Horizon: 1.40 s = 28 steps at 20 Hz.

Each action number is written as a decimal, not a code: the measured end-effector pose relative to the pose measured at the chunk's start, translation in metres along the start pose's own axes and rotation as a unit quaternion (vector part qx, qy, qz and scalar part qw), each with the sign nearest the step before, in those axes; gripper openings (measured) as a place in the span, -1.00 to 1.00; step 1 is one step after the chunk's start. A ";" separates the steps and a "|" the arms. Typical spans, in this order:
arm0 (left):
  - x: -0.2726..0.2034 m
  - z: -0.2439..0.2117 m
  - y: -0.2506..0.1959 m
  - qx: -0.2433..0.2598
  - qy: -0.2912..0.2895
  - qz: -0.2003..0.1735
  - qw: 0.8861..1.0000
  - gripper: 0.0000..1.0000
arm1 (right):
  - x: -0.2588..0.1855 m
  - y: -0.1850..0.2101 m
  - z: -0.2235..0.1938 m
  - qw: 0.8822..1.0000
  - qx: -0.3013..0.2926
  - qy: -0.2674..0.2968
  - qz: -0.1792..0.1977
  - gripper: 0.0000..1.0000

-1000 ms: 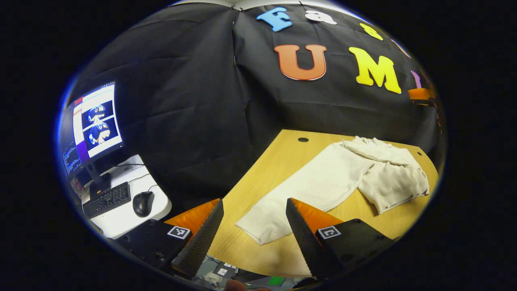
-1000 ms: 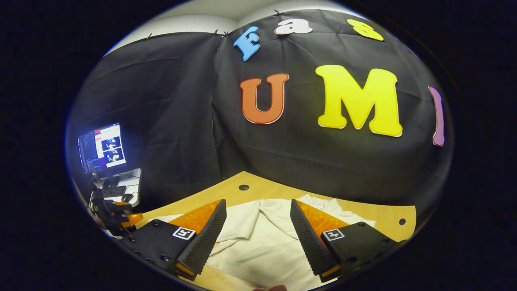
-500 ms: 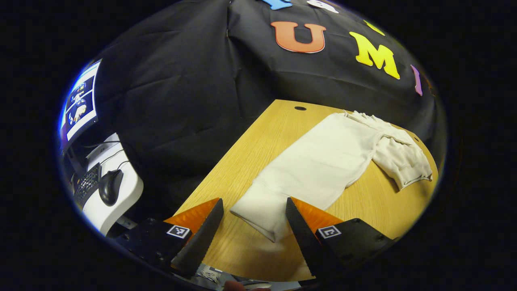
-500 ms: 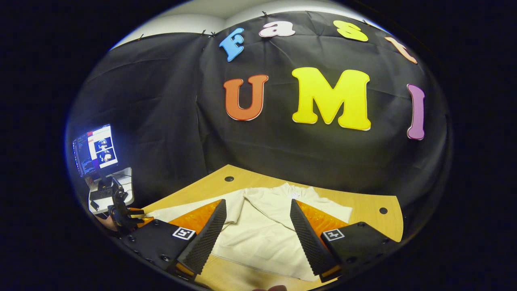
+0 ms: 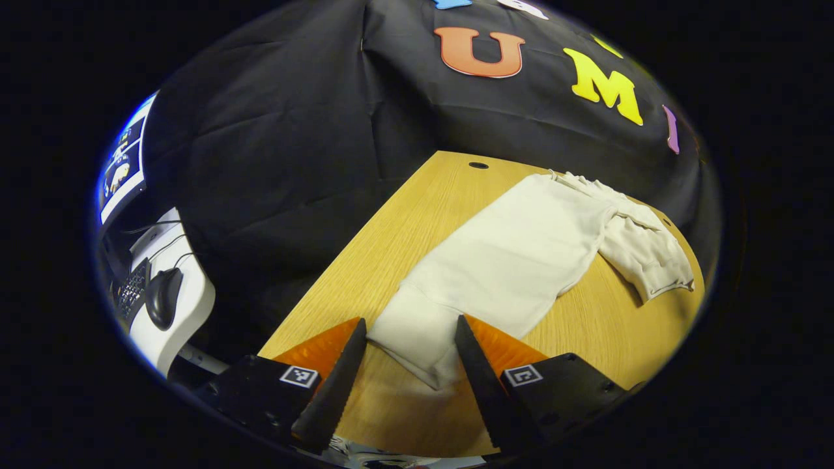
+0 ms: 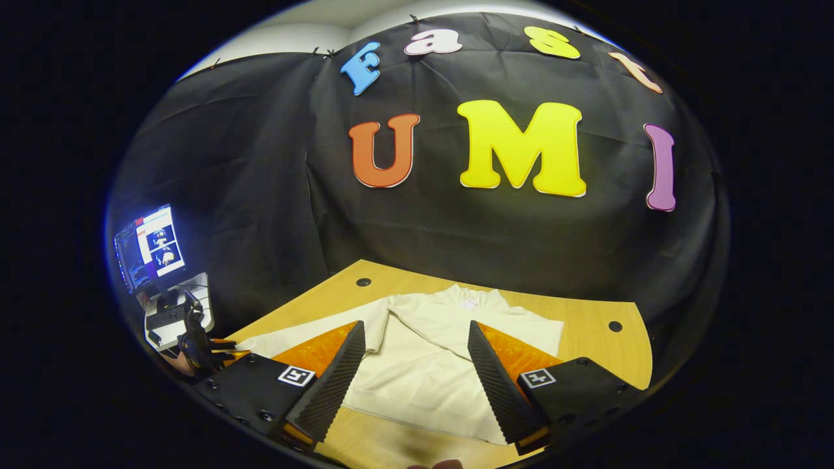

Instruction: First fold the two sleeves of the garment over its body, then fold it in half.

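A: On the table (image 5: 391,221), the garment (image 5: 521,260) is lying spread out, one sleeve (image 5: 423,326) stretching toward the near table edge, the other sleeve (image 5: 645,254) already sitting bunched over the body at the far side.

B: Left gripper (image 5: 409,365)?

A: Its jaws are standing wide, empty, straddling the cuff end of the near sleeve. I can't tell if the fingers are touching the cloth yet.

B: Right gripper (image 6: 417,378)?

A: Also wide, gripping nothing. It's hanging above the garment's body (image 6: 417,384), looking toward the collar (image 6: 466,301). In the right gripper view the left gripper (image 6: 208,352) is showing small, off the table's left corner.

B: Risks?

A: I'm thinking the cuff is the big one. It's lying flat on the table, so if the fingers are closing too high they're pinching air, and if too low they're scraping wood and pushing the cuff away toward the body instead of catching it.

B: Anything else?

A: Catching just the top layer, probably; then the sleeve is opening up and drooping during the fold. And dragging the sleeve over is likely tugging the whole garment along the table, since nothing is pinning the body down. The folded sleeve looks rumpled, so stacking onto it risks a lumpy, crooked pile before the half fold.

B: Moving on.
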<state>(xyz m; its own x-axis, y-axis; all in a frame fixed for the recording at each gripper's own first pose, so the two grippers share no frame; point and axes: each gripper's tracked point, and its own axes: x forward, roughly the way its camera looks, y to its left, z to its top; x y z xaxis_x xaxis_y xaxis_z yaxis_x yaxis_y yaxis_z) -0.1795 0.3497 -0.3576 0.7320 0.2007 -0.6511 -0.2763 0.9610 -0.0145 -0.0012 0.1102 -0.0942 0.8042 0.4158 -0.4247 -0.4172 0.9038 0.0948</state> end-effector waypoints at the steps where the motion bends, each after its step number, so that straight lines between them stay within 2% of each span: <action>1: -0.001 0.000 -0.004 -0.005 -0.004 -0.004 1.000 0.24 | -0.001 -0.001 0.001 1.000 0.000 -0.001 0.000 0.96; 3: 0.001 0.001 -0.010 -0.006 0.000 -0.001 1.000 -0.45 | -0.003 -0.004 0.000 1.000 -0.001 0.000 -0.003 0.96; 4: 0.001 0.002 -0.008 -0.005 0.001 0.006 1.000 -0.58 | -0.004 -0.006 -0.001 1.000 0.001 0.001 -0.003 0.96; 5: 0.001 0.003 -0.008 -0.007 0.004 0.010 1.000 -0.85 | -0.005 -0.008 -0.002 1.000 0.003 0.002 -0.004 0.96; 8: -0.001 0.004 -0.016 -0.026 0.010 0.003 1.000 -1.00 | -0.011 -0.018 -0.003 1.000 0.004 0.003 -0.009 0.96; 9: -0.002 0.006 -0.020 -0.029 0.011 0.000 1.000 -0.94 | -0.013 -0.021 -0.001 1.000 0.004 0.002 -0.011 0.96; 10: -0.005 0.010 -0.022 -0.029 0.009 -0.002 1.000 -1.00 | -0.015 -0.023 0.001 1.000 0.006 0.000 -0.012 0.96; 12: -0.014 0.024 -0.029 -0.032 -0.005 -0.005 0.999 -0.94 | -0.017 -0.029 0.003 1.000 0.012 -0.003 -0.013 0.96; 13: -0.019 0.033 -0.035 -0.037 -0.016 -0.012 0.999 -1.00 | -0.019 -0.031 0.006 1.000 0.015 -0.007 -0.014 0.96; 14: -0.024 0.043 -0.040 -0.042 -0.025 -0.019 0.999 -0.94 | -0.020 -0.034 0.007 1.000 0.016 -0.010 -0.016 0.96; 19: -0.042 0.094 -0.072 -0.055 -0.064 -0.055 0.995 -0.94 | -0.031 -0.051 0.011 0.999 0.032 -0.020 -0.018 0.96; 28: -0.060 0.213 -0.158 -0.024 -0.137 -0.128 0.982 -0.94 | -0.077 -0.122 0.013 0.994 0.076 -0.055 -0.062 0.96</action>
<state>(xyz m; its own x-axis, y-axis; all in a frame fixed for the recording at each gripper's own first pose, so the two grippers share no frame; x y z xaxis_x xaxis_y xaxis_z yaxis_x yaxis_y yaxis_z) -0.0475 0.2265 -0.1547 0.9196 0.0043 -0.3928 -0.0858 0.9780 -0.1901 -0.0062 -0.0308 -0.0617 0.8902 0.3008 -0.3422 -0.2493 0.9503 0.1867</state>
